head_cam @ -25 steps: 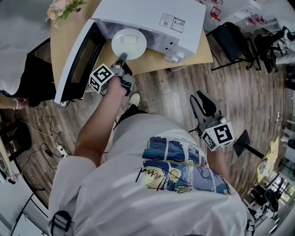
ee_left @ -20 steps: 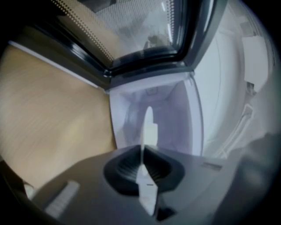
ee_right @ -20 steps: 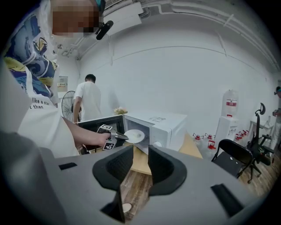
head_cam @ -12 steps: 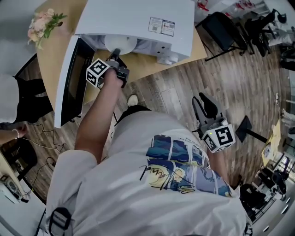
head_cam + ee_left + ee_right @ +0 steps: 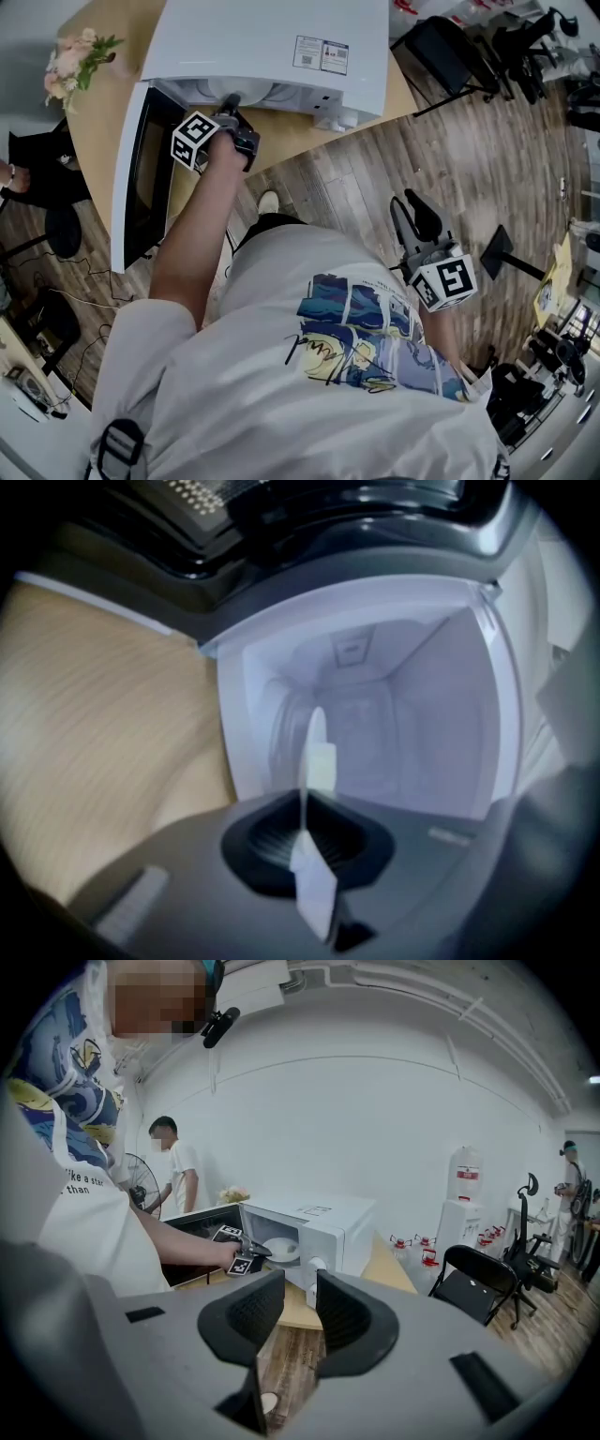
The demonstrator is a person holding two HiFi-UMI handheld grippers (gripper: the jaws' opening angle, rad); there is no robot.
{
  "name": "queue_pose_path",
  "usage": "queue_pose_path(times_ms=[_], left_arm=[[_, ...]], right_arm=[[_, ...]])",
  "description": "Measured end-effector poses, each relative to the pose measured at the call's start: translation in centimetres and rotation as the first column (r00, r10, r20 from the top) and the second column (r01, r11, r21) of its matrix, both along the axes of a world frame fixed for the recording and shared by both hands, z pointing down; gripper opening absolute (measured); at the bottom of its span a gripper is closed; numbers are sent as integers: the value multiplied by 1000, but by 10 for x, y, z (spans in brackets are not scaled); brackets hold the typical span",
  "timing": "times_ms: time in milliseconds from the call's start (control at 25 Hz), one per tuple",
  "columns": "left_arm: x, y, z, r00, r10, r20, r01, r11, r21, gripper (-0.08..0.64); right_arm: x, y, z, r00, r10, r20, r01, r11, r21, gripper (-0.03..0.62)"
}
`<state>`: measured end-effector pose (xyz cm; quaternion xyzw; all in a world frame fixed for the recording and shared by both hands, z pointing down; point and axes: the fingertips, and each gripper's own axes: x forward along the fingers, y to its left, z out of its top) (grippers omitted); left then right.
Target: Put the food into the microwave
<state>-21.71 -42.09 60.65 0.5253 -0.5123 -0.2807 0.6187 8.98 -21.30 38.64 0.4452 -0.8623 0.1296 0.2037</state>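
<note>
The white microwave [image 5: 272, 37] stands on a wooden table [image 5: 98, 122], its dark door [image 5: 141, 178] swung open to the left. My left gripper [image 5: 231, 101] reaches into the opening, shut on the rim of a white plate [image 5: 315, 738]. In the left gripper view the plate shows edge-on inside the pale cavity [image 5: 403, 714], with a pale piece of food [image 5: 322, 766] on it. The right gripper view shows the plate [image 5: 281, 1249] inside the microwave [image 5: 319, 1232], with the left gripper [image 5: 255, 1252] at its edge. My right gripper [image 5: 411, 214] hangs over the wooden floor, open, nothing between its fingers.
Pink flowers [image 5: 70, 61] stand at the table's back left corner. A black chair [image 5: 441, 47] stands right of the table. In the right gripper view another person [image 5: 178, 1171] stands behind the microwave, with a fan [image 5: 141, 1180] and a water dispenser [image 5: 464, 1194] along the wall.
My left gripper carried the plate forward and down into the microwave; from the head view the plate has slid out of sight under the top. The right gripper stayed in place.
</note>
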Motion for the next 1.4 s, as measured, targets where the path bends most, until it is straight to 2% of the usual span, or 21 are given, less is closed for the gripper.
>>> queue_pose_path(times_ms=[200, 320, 440, 520, 600, 680, 800, 920, 1200, 1280, 1400], left_arm=[[2, -6, 0, 1000, 14, 28, -13, 999, -29, 20], [3, -10, 1, 997, 31, 75, -28, 999, -42, 27], [2, -12, 0, 986, 51, 157, -43, 998, -55, 37], [1, -13, -2, 967, 76, 244, -61, 996, -66, 51], [1, -14, -4, 933, 106, 343, -82, 993, -83, 64], [0, -15, -7, 887, 132, 443, -97, 990, -102, 82], [-3, -15, -11, 801, 159, 577, -101, 986, -131, 115], [-5, -16, -12, 716, 179, 674, -100, 983, -155, 136], [-1, -20, -14, 565, 216, 796, -118, 976, -181, 197], [0, -20, -13, 532, 226, 816, -123, 974, -189, 215], [2, -18, -12, 496, 239, 835, -130, 971, -201, 230]], right_arm=[[2, 0, 0, 1000, 7, 4, -7, 1000, -3, 98], [3, -1, 2, 1000, 6, 8, -6, 1000, -6, 98], [5, 0, 2, 1000, 5, 11, -5, 1000, -7, 98], [6, 1, 2, 1000, 4, 12, -4, 1000, -9, 98], [8, 1, 2, 1000, 5, 15, -4, 1000, -10, 98], [9, 3, 3, 1000, 4, 17, -4, 1000, -12, 98], [13, 7, 4, 1000, 5, 18, -5, 1000, -16, 98], [18, 11, 5, 1000, 10, 20, -10, 1000, -20, 98], [32, 24, 3, 999, 31, 17, -30, 999, -16, 98], [37, 27, 2, 999, 38, 16, -38, 999, -13, 98], [44, 33, 2, 999, 48, 17, -47, 999, -8, 98]])
